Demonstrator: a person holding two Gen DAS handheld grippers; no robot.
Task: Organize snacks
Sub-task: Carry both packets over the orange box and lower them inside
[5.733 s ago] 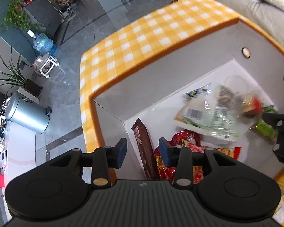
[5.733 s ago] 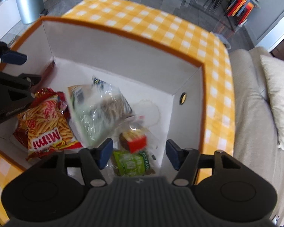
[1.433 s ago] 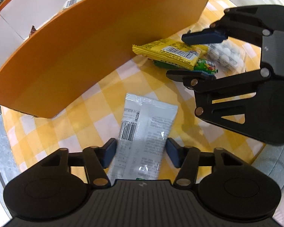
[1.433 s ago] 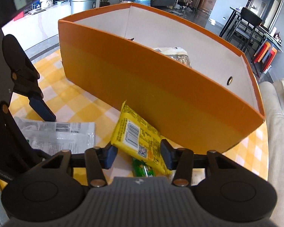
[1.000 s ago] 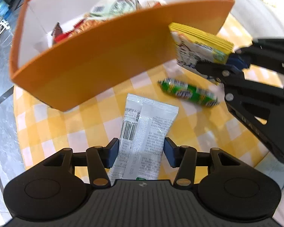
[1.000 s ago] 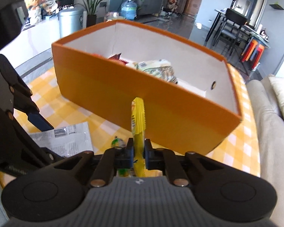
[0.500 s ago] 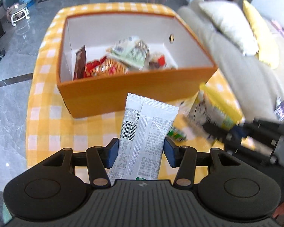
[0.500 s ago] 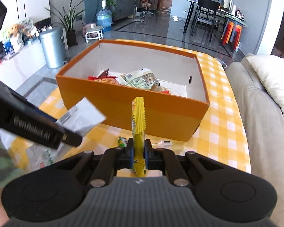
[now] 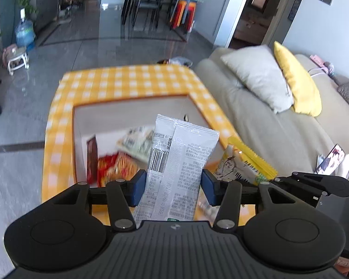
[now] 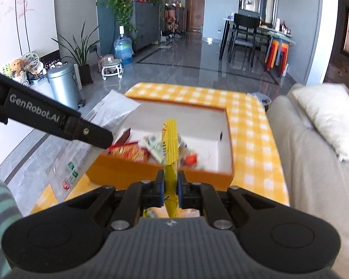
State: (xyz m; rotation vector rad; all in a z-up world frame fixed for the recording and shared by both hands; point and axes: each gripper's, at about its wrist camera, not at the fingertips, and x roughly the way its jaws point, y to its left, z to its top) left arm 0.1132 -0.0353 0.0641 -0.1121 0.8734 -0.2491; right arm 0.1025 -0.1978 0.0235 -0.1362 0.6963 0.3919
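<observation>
My left gripper (image 9: 173,187) is shut on a white snack packet (image 9: 179,162) with a barcode and holds it high over the orange box (image 9: 58,139). My right gripper (image 10: 170,189) is shut on a yellow snack packet (image 10: 171,144), held edge-on above the box's (image 10: 228,174) near wall. The yellow packet (image 9: 246,165) also shows in the left wrist view beside the white one. The white packet (image 10: 114,111) shows in the right wrist view at the left. The box holds several snacks, among them a red fries bag (image 9: 115,167) and a brown bar (image 9: 92,155).
The box sits on a table with a yellow checked cloth (image 9: 128,83). A beige sofa (image 9: 279,127) with a grey and a yellow cushion stands right of the table. A metal bin (image 10: 64,84), plants and a water bottle stand far left.
Both grippers rose from the table with their packets and now hang higher over the box. The left gripper's view tilted up toward the room.
</observation>
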